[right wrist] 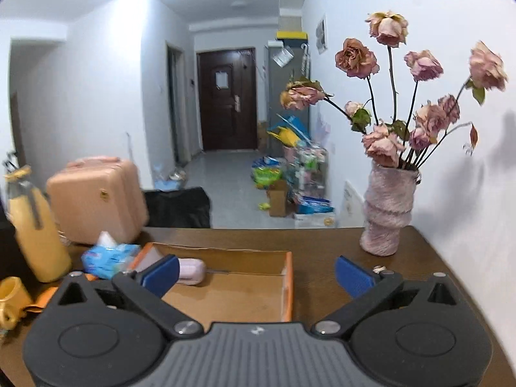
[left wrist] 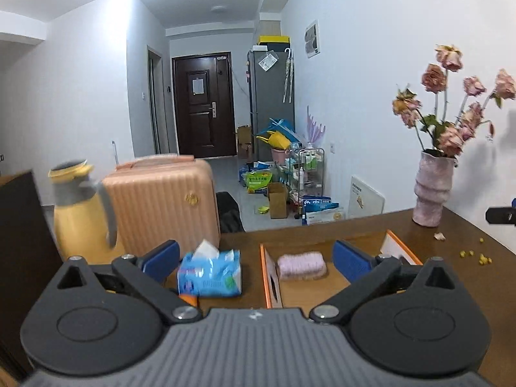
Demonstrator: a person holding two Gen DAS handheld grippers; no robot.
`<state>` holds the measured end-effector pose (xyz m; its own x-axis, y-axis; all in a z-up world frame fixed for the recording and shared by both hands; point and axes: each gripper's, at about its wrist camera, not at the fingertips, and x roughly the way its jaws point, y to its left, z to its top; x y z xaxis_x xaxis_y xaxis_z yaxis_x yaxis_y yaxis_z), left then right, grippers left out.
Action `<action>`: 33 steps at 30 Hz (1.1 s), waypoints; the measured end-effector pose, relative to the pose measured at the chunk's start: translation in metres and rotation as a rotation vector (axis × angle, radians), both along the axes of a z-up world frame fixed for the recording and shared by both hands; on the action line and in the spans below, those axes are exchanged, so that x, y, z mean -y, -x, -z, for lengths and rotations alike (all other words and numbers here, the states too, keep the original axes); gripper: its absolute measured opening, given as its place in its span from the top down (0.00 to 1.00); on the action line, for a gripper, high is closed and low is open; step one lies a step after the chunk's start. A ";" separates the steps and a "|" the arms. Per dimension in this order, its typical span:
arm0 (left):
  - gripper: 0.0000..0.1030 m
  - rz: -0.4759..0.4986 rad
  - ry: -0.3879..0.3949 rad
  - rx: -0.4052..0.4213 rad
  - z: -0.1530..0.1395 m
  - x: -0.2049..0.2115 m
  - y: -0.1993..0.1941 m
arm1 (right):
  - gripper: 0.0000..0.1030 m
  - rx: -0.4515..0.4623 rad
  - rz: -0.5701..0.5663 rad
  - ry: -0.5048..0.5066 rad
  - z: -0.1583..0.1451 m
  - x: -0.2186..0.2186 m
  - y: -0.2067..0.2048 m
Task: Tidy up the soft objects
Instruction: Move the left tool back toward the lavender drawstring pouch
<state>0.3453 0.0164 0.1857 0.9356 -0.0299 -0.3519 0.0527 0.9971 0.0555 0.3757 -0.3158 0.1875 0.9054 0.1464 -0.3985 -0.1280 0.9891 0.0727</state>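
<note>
A blue soft tissue pack [left wrist: 209,272] lies on the brown table, left of an open orange-edged cardboard box [left wrist: 269,277]. A pink folded towel [left wrist: 301,266] lies inside the box at its far left. My left gripper [left wrist: 256,259] is open and empty, above the table between the pack and the box. In the right wrist view the tissue pack [right wrist: 108,258] sits left of the box [right wrist: 288,285], and the pink towel [right wrist: 192,271] lies in the box behind my left fingertip. My right gripper [right wrist: 256,272] is open and empty over the box.
A yellow thermos jug [left wrist: 82,213] stands at the table's left; a yellow mug [right wrist: 11,300] sits near it. A pink vase of dried roses [right wrist: 387,206] stands at the back right by the wall. Small yellow crumbs [left wrist: 477,256] lie on the table. A pink suitcase [left wrist: 161,200] stands beyond.
</note>
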 end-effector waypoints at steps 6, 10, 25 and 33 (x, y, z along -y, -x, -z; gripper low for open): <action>0.00 0.034 -0.008 0.088 0.048 -0.008 0.077 | 0.00 0.106 -0.008 0.028 0.036 -0.005 0.087; 0.00 0.054 0.005 0.090 0.080 -0.010 0.126 | 0.00 0.143 -0.016 0.055 0.068 -0.009 0.145; 0.00 0.141 0.125 -0.003 0.170 -0.016 0.268 | 0.00 0.144 -0.099 -0.066 0.180 -0.020 0.307; 0.00 0.121 0.125 -0.041 0.179 -0.016 0.258 | 0.00 0.196 -0.160 -0.021 0.200 -0.052 0.308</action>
<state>0.0876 0.0323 0.0070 0.9073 -0.1872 -0.3764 0.1724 0.9823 -0.0730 0.0674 -0.2642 -0.0121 0.9297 0.3004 -0.2130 -0.2963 0.9537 0.0518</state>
